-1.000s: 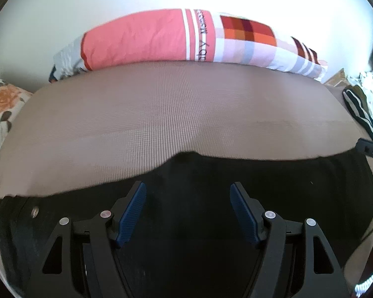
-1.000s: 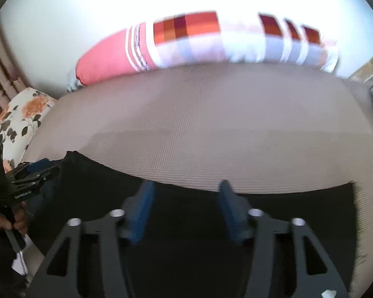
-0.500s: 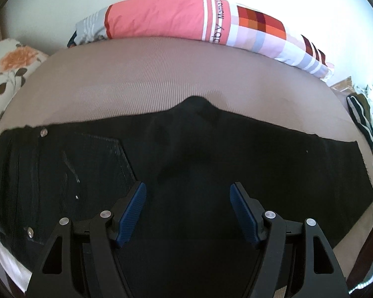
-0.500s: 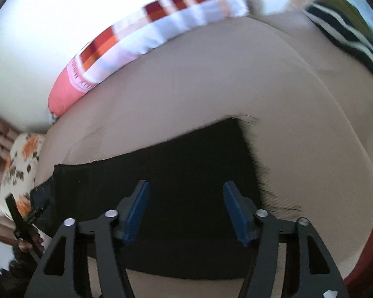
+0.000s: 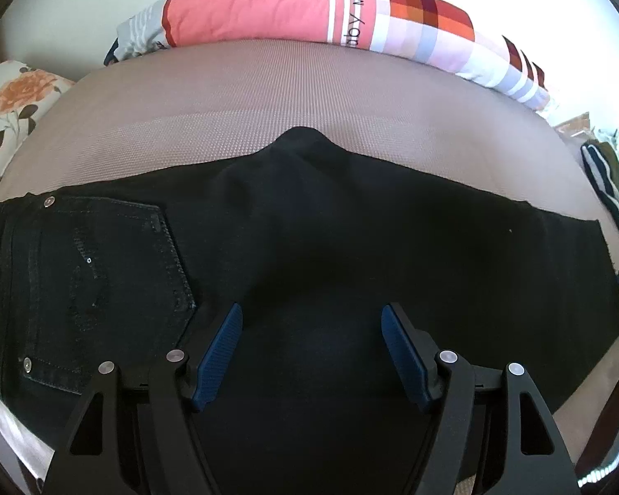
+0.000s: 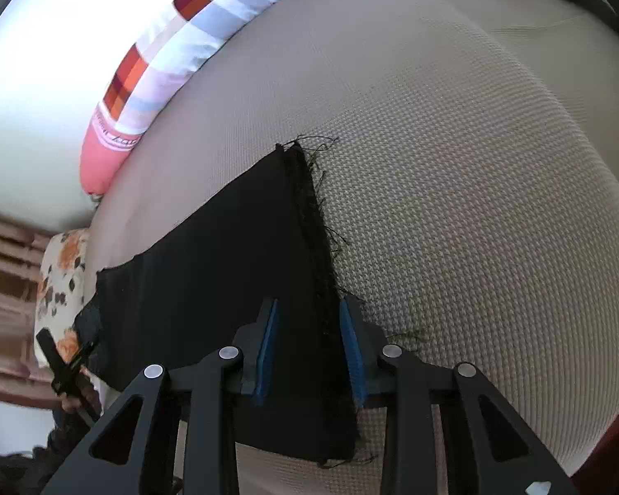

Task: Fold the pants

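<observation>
With the black pants (image 5: 350, 247) laid flat across the bed (image 5: 268, 95), the frayed hem (image 6: 315, 247) should be pinched fully between the right gripper (image 6: 309, 350), whose jaws have just been closing astride it, while the left gripper (image 5: 311, 350) is kept open above the seat.

Left wrist view: looks forward and steeply down along the left gripper (image 5: 311, 350), from close above the black pants (image 5: 350, 247), toward the far edge of the bed (image 5: 268, 95) and the wall.
Right wrist view: looks down along the right gripper (image 6: 307, 346), rolled so the bed (image 6: 454, 165) tilts, very close over the frayed hem (image 6: 313, 222) of the pants (image 6: 210, 255).
Shared by the 2 views: the pants, the bed, the striped pillow (image 5: 309, 12) (image 6: 177, 53), and the floral cushion (image 5: 16, 95) (image 6: 60, 272).
Cross-sighting: the right wrist view catches the left gripper (image 6: 68, 365) at its lower left.
</observation>
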A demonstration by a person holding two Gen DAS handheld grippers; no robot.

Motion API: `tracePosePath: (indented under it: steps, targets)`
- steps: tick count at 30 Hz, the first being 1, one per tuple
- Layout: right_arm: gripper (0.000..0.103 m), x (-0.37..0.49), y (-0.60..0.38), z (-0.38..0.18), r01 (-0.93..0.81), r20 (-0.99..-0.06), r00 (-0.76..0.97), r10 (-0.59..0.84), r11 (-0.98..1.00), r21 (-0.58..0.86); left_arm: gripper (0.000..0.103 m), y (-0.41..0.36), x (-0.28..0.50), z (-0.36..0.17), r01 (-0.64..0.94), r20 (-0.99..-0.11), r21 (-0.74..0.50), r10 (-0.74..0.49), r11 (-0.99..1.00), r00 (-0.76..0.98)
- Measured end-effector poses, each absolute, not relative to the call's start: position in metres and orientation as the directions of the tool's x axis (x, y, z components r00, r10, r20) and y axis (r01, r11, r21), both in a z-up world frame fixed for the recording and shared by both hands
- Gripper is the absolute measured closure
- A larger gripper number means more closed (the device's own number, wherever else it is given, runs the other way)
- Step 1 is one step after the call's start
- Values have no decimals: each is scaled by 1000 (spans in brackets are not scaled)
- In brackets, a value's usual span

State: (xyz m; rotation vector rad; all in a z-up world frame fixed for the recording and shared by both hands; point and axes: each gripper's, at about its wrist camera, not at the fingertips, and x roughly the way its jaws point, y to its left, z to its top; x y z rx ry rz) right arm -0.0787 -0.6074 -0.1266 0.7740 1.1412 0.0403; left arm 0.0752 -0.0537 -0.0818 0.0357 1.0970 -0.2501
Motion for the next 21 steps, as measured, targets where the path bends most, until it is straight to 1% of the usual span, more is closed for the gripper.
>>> tracePosePath:
  steps: [2,5,7,9,12,16,21]
  targets:
    - [75,-76,-608,-128,318,-781,449,433,740,593,32,-55,77,-83,204,-885,-98,-179,974,431]
    - [79,-68,-607,-131,280,-764,451,462,739,613,33,-56,80,-86,185,-886,-94,-167,978,432]
    - [88,-63,-607,-134,277,-758,454,469,734,620,32,-59,80,-87,190,-887,-76,-153,979,437]
    - [90,-60,-606,-136,273,-749,463,473,729,628,32,-61,80,-87,191,-887,-61,-141,980,439]
    - [91,-59,-601,-133,275,-761,469,448,745,608,32,-62,80,-88,190,-887,-53,-134,980,441]
    - [94,-63,-590,-126,314,-800,468,376,775,548,31,-63,80,-89,191,-886,-52,-134,980,445]
    - [95,-66,-574,-107,322,-791,501,352,772,548,31,-63,80,-88,199,-882,-63,-147,978,448]
